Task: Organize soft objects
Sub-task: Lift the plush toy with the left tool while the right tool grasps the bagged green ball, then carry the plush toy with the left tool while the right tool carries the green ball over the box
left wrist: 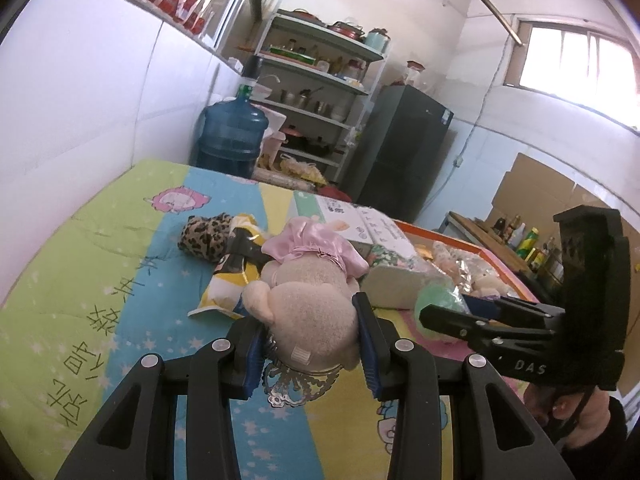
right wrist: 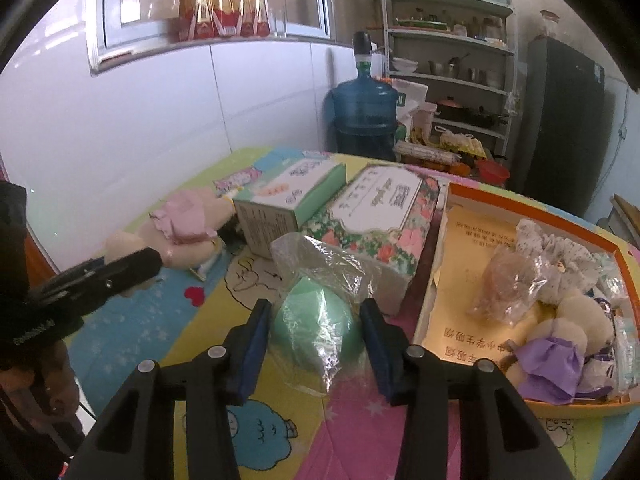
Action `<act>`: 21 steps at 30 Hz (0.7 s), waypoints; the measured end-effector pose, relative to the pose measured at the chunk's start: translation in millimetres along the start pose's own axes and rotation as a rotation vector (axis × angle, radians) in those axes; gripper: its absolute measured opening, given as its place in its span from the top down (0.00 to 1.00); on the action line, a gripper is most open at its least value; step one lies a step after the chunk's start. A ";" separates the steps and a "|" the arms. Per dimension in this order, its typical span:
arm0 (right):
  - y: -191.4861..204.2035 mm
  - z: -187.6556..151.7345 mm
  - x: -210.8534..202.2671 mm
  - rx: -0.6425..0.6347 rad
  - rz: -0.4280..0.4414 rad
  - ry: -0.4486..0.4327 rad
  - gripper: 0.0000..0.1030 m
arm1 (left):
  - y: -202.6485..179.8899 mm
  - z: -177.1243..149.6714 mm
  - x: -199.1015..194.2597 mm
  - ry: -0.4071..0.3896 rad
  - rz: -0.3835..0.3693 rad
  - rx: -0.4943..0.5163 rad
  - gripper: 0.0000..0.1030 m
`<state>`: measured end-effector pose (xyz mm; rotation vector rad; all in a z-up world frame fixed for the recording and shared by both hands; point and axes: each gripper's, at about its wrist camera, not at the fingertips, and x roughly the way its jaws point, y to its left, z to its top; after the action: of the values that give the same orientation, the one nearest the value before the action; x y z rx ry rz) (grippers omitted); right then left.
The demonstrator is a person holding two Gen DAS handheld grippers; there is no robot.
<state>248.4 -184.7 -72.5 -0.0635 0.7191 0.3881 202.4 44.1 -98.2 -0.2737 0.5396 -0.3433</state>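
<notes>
The left gripper [left wrist: 310, 344] clamps the plush bear [left wrist: 310, 304] by its head above the quilt [left wrist: 100, 300], while the right gripper [right wrist: 318, 344] squeezes the plastic-wrapped green sponge [right wrist: 316, 320], probably bound for the orange-rimmed box [right wrist: 532, 216] alongside.

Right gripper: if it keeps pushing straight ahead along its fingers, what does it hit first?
The right gripper already straddles the plastic-wrapped green sponge; that comes first. Directly behind it is probably the floral tissue box, though depth is unclear.

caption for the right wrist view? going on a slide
Right gripper closed on a plastic-wrapped green sponge, beside an orange box of plush toys.
</notes>
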 end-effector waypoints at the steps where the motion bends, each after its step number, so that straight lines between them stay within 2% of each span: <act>1: -1.3 0.6 -3.2 0.004 0.004 -0.007 0.56 | -2.7 0.7 -1.1 -0.003 -0.001 0.006 0.61; 12: -16.8 2.9 -43.0 0.032 -0.014 -0.085 0.55 | -29.3 10.4 -12.5 -0.036 -0.018 0.055 0.61; 21: -44.5 1.0 -72.5 0.063 -0.077 -0.140 0.55 | -64.2 19.9 -7.7 -0.045 -0.070 0.109 0.61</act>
<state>215.8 -249.3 -27.8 -0.0043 0.5884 0.2931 191.2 -7.9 -56.4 -0.1950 0.4659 -0.4316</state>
